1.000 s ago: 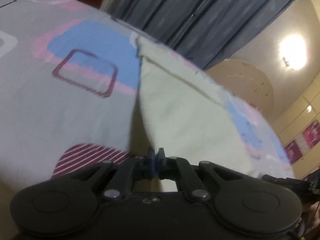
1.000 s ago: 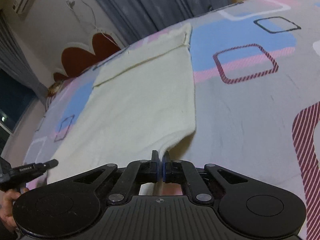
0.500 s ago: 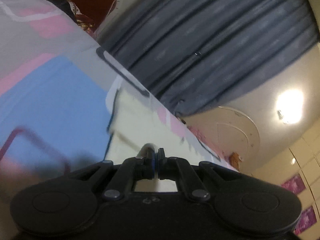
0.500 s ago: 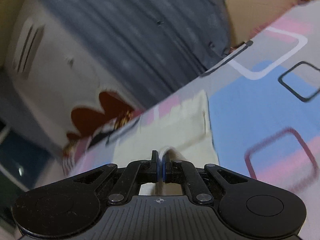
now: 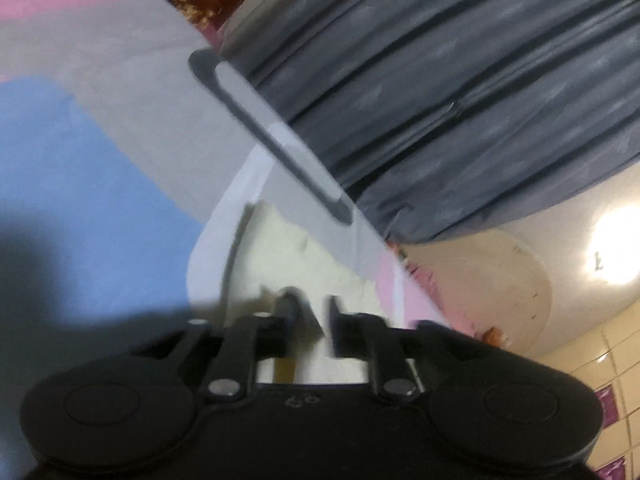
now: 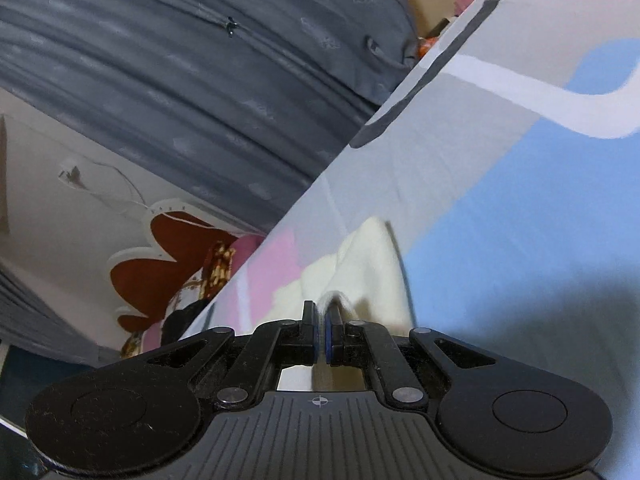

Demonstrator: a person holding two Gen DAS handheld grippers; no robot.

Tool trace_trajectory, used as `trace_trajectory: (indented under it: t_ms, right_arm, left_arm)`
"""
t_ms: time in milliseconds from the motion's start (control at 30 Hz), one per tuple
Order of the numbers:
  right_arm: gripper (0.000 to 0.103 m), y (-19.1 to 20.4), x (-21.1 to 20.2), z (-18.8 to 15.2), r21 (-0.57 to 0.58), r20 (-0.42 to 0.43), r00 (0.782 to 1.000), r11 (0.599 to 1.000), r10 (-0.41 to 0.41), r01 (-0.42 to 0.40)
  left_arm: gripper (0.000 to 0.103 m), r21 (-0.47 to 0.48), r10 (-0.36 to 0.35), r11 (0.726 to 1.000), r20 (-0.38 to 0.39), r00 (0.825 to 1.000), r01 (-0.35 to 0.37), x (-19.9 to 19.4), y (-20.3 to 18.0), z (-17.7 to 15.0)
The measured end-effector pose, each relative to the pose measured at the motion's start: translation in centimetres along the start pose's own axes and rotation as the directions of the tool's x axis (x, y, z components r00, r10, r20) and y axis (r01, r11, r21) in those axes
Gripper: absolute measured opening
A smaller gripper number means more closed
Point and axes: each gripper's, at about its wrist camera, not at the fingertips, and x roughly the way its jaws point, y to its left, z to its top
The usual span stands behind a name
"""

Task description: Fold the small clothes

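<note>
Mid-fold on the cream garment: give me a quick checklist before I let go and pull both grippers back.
1. Right gripper shut on the cream garment: ok.
2. Left gripper jaws opening, pads apart: ok.
3. Left gripper clear of the cloth: cannot tell, blurred.
4. Garment lying on the bedsheet, not hanging off its edge: ok.
5. Folded edges lined up: cannot tell, too little of the garment in view.

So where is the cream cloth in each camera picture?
Left wrist view: the cream cloth lies low in the middle, just beyond the left gripper, whose jaws are opening.
Right wrist view: low in the middle, pinched in the right gripper.
Shared landmark: the grey curtain.
</note>
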Motion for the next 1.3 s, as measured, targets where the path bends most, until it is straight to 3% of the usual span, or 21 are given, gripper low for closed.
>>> trace_trajectory:
  t_ms: [33, 67, 100, 133, 200, 267, 300, 333, 433, 533, 667, 767, 833, 1000, 1133, 1200, 1233, 1300]
  right_arm:
    - [0.003, -0.1, 0.1, 0.0, -0.011, 0.006, 1.0, 1.0, 0.007, -0.007]
    - [0.003, 0.0, 0.0, 0.1, -0.024, 0.016, 1.0, 1.0, 0.013, -0.013]
    - [0.005, 0.1, -0.4, 0.0, -0.032, 0.025, 1.0, 0.999, 0.016, -0.015]
    - [0.009, 0.0, -0.6, 0.1, -0.036, 0.037, 0.999, 0.999, 0.019, -0.017]
    - [0.053, 0.2, -1.7, 0.2, -0.071, 0.089, 0.996, 0.997, 0.003, 0.004]
    - [0.053, 0.3, -3.0, 0.6, -0.098, 0.115, 0.993, 0.995, -0.001, 0.013]
    - [0.053, 0.5, -3.7, 0.7, -0.126, 0.105, 0.994, 0.992, -0.006, 0.02]
    - [0.053, 1.0, -4.7, 0.4, -0.204, 0.104, 0.995, 0.979, -0.005, 0.026]
    - [0.053, 2.7, -7.1, -1.7, -0.451, 0.095, 0.993, 0.887, -0.067, 0.103]
    - [0.053, 3.0, -8.7, -4.4, -0.573, 0.081, 0.991, 0.809, -0.106, 0.133]
    - [0.053, 3.6, -8.7, -7.7, -0.682, 0.06, 0.99, 0.719, -0.131, 0.137]
    - [0.053, 4.5, -6.7, -9.5, -0.766, 0.063, 0.981, 0.621, -0.185, 0.166]
    - [0.053, 4.9, -5.7, -9.7, -0.783, 0.074, 0.978, 0.596, -0.197, 0.179]
    - [0.053, 5.5, -2.1, -7.4, -0.755, 0.098, 0.977, 0.626, -0.191, 0.198]
    - [0.053, 5.6, -1.4, -4.6, -0.674, 0.149, 0.972, 0.701, -0.181, 0.234]
    - [0.053, 5.4, -2.2, -3.7, -0.641, 0.147, 0.977, 0.738, -0.154, 0.213]
    - [0.053, 5.4, -3.0, -3.7, -0.644, 0.147, 0.979, 0.737, -0.144, 0.206]
    - [0.053, 5.2, -4.1, -4.2, -0.676, 0.121, 0.985, 0.716, -0.126, 0.175]
  left_arm:
    - [0.035, -0.001, -0.019, 1.0, 0.03, 0.999, 0.019, -0.3, 0.1, 0.1]
    - [0.052, -0.003, -0.02, 1.0, 0.055, 0.998, 0.02, -0.5, 0.3, 0.3]
    - [0.059, 0.007, -0.016, 1.0, 0.081, 0.997, 0.016, -1.0, 0.4, 0.4]
    - [0.061, 0.05, 0.003, 0.999, 0.094, 0.996, -0.008, -1.4, 0.2, 0.6]
    - [0.059, 0.144, 0.044, 0.988, 0.09, 0.995, -0.057, -1.7, -0.3, 0.9]
    - [0.05, 0.283, 0.054, 0.956, 0.088, 0.995, -0.077, -3.0, -1.2, 0.7]
    - [0.049, 0.363, 0.067, 0.926, 0.106, 0.992, -0.101, -3.7, -1.8, 0.2]
    - [0.049, 0.456, 0.098, 0.878, 0.128, 0.987, -0.147, -4.6, -2.3, -0.5]
    - [0.042, 0.61, 0.187, 0.756, 0.147, 0.971, -0.238, -6.3, -2.5, -2.4]
    - [0.038, 0.667, 0.207, 0.716, 0.079, 0.975, -0.206, -6.5, -2.8, -4.4]
    - [0.038, 0.801, 0.287, 0.552, 0.076, 0.955, -0.23, -4.3, -4.8, -7.6]
    - [0.038, 0.826, 0.285, 0.512, 0.094, 0.954, -0.234, -3.0, -6.1, -7.9]
    - [0.039, 0.821, 0.272, 0.523, 0.093, 0.958, -0.228, -1.9, -6.7, -7.3]
    - [0.04, 0.797, 0.291, 0.537, 0.134, 0.947, -0.277, 1.2, -7.7, -5.5]
    - [0.04, 0.72, 0.314, 0.627, 0.114, 0.942, -0.296, 3.1, -7.1, -3.1]
    - [0.04, 0.69, 0.293, 0.664, 0.113, 0.949, -0.287, 2.8, -6.7, -2.6]
    - [0.039, 0.692, 0.276, 0.668, 0.11, 0.955, -0.273, 2.3, -6.5, -2.7]
    - [0.039, 0.718, 0.26, 0.649, 0.102, 0.96, -0.253, 1.6, -6.2, -3.3]
